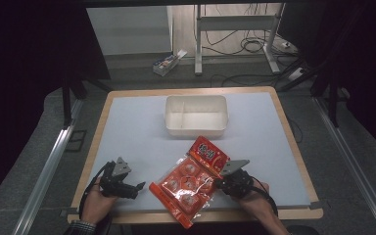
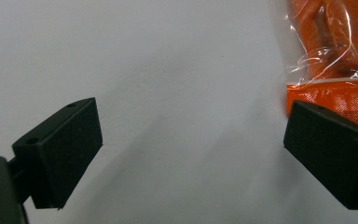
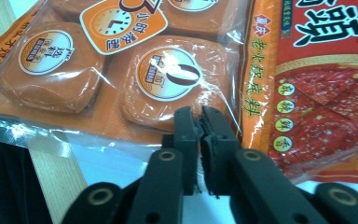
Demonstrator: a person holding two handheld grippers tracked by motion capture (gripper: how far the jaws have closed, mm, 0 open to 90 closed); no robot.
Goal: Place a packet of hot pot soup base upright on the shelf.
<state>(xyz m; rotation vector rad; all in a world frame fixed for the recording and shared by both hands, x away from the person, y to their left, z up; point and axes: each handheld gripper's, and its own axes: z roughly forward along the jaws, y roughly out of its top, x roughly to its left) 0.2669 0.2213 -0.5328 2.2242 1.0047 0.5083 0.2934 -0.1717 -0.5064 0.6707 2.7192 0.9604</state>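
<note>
A: Nearest first, at the table's front edge: left gripper parked low on the bare mat, jaws spread wide, nothing between them.

B: And just off its right-hand jaw?

A: Corner of the orange pack, near but not touching. Seen clearest through the left gripper view.

B: Right gripper?

A: Jaws pinched together on the clear edge of the pack, right at the rim of one wrapped cake. Film caught between the pads, by the look of it, though hard to be sure how much.

B: Lie of the pack?

A: Flat, long axis running diagonally, from the near middle edge up and away toward the far right. Near end hanging slightly past the table's front lip. Far red end pointing at the tub.

B: So which hand closer?

A: Right, clearly, already on the pack's right flank about midway. Left close to the near-left corner, free.

B: Tub position?

A: Beyond the pack, centre of the table, white, two compartments, seemingly empty. Just short of touching the pack's far end.

B: Likely move, then?

A: Probably a lift or slide along that diagonal, forward toward the tub. Left corner worth supporting, given a floppy bag.
</note>
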